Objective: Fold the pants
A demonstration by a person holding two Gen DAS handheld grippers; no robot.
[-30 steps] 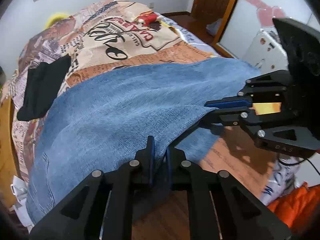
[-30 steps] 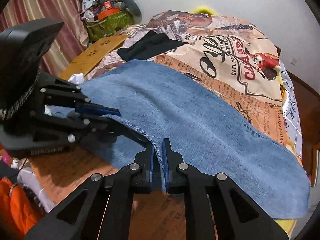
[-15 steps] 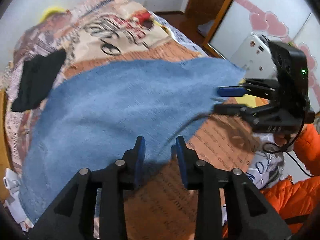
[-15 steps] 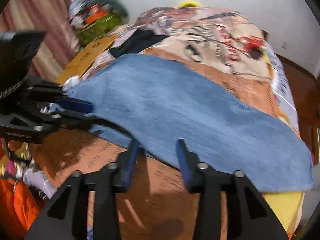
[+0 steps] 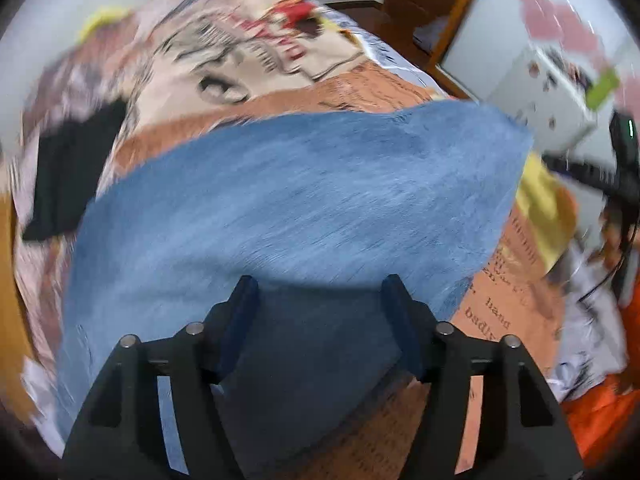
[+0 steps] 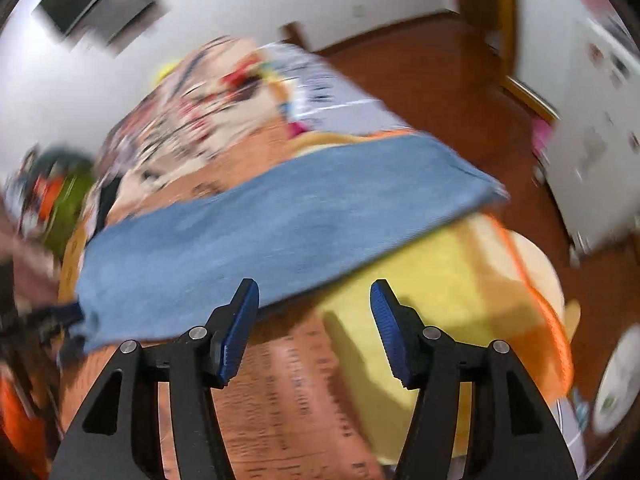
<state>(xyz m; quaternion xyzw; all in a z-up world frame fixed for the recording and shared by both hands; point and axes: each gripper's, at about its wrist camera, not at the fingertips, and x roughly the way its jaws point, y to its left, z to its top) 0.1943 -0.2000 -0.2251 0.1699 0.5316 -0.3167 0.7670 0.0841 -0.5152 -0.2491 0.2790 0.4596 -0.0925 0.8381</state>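
Observation:
The blue denim pants (image 5: 288, 208) lie flat across the printed bedspread (image 5: 248, 56), folded lengthwise. My left gripper (image 5: 318, 296) is open and empty, its fingers above the pants' near edge. My right gripper (image 6: 314, 300) is open and empty, just in front of the pants (image 6: 256, 232) near their right end. The right gripper's body shows blurred at the right edge of the left wrist view (image 5: 624, 152). Both views are motion-blurred.
A black garment (image 5: 68, 172) lies at the bed's left side. A yellow cloth (image 6: 432, 304) lies under the pants' right end. A white cabinet (image 5: 548, 92) and wooden floor (image 6: 432, 60) are to the right. Orange fabric (image 5: 600, 408) lies beside the bed.
Both grippers were shut on the pants' near edge, then opened and let it drop. They have drawn back and swung apart, the right one turning toward the pants' right end.

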